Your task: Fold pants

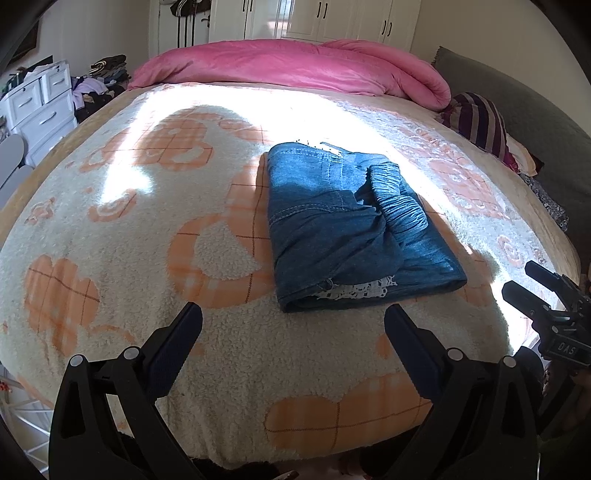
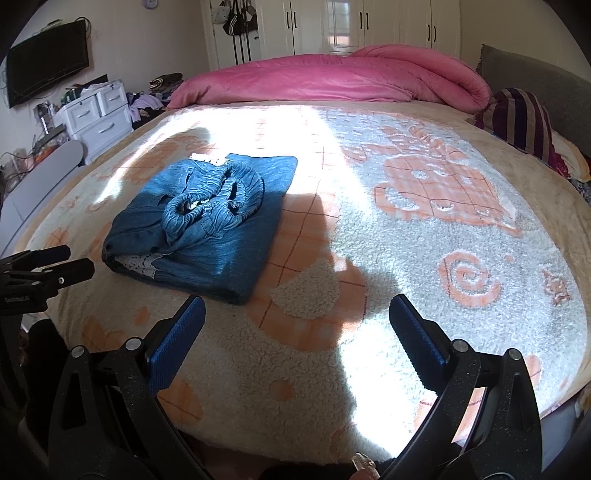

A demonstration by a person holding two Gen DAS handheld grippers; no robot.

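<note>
Pants (image 1: 354, 229) folded mid-frame, left gripper (image 1: 293, 325) and right gripper (image 2: 297, 317) both released, empty; loose bunched waistband (image 2: 218, 199) could spring open if bumped.

A fleecy cream blanket (image 2: 424, 236) with orange checked motifs covers the bed, sunlit across its middle. A rolled pink duvet (image 2: 332, 79) lies along the far edge, a striped pillow (image 2: 524, 118) at the far right corner against a grey headboard (image 2: 535, 77). Beyond the left edge stand white drawers (image 2: 98, 118) beside heaped clothes (image 2: 147, 103); a television (image 2: 48, 61) hangs on the wall, white wardrobes (image 2: 388, 26) behind
</note>
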